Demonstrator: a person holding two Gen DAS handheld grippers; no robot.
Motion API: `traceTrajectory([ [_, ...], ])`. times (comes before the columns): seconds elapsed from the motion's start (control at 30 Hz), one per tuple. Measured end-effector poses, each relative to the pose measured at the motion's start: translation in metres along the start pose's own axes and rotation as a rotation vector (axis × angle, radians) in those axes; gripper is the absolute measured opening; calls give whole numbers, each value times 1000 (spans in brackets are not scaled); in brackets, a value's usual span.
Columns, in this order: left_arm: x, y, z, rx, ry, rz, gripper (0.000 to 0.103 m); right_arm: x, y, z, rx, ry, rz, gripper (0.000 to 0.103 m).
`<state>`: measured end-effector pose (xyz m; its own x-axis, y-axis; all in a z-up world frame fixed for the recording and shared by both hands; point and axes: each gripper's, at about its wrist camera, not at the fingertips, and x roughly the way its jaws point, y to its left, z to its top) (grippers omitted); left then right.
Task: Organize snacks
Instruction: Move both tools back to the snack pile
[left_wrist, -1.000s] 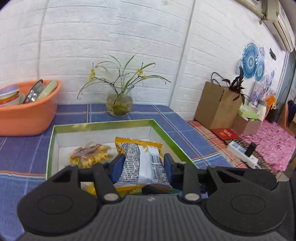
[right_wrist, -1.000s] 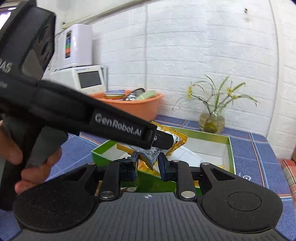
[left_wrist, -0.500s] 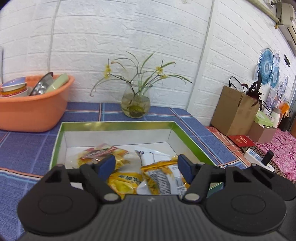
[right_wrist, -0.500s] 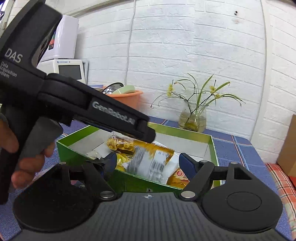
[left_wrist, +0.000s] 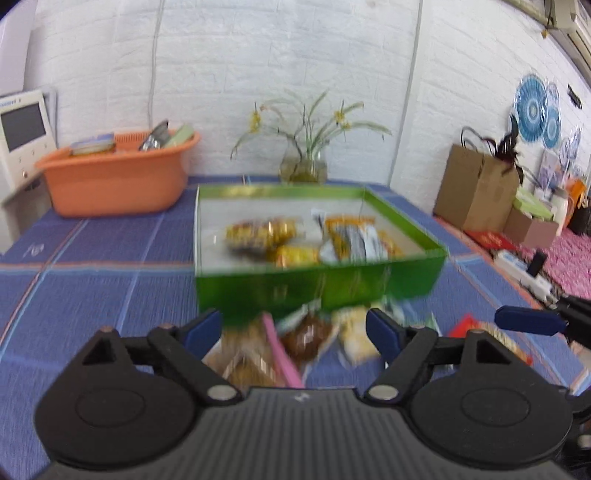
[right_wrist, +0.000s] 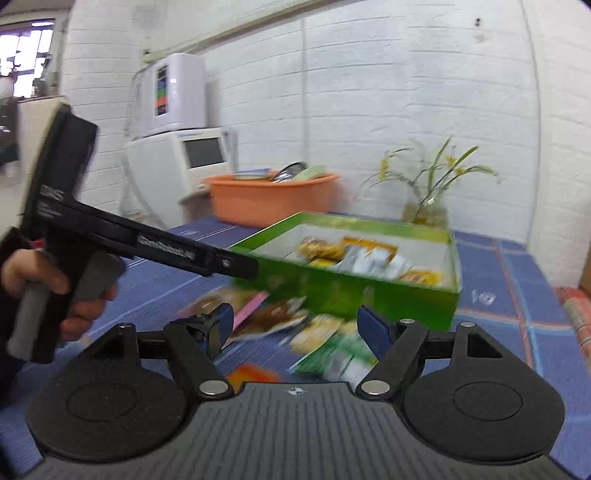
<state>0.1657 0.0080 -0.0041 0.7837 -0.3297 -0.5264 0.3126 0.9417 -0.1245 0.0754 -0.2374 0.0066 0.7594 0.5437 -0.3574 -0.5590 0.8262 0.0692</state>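
A green box stands on the blue checked cloth and holds several snack packets, among them a yellow and white one. In front of the box lies a loose heap of snack packets. My left gripper hovers over this heap with its jaws opening and nothing gripped between them. My right gripper is wide open and empty above the same loose snacks, short of the box. One of its blue fingertips shows at the right edge of the left wrist view.
An orange basin with dishes sits at the back left beside a white appliance. A glass vase with a plant stands behind the box. A brown paper bag is at the right. A hand holds the left tool.
Both grippers let go of the yellow and white packet, which now lies in the box. Both opened and drew back from the box to the loose snacks in front of it.
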Motion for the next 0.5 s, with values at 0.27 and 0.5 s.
traceTrajectory([
  [0.27,-5,1,-25,-103,150,-81,79,-13,32,-25,79,136,252,103],
  [0.5,26,-15,-26,-115,311,-122,79,8,25,-33,125,199,43,103],
])
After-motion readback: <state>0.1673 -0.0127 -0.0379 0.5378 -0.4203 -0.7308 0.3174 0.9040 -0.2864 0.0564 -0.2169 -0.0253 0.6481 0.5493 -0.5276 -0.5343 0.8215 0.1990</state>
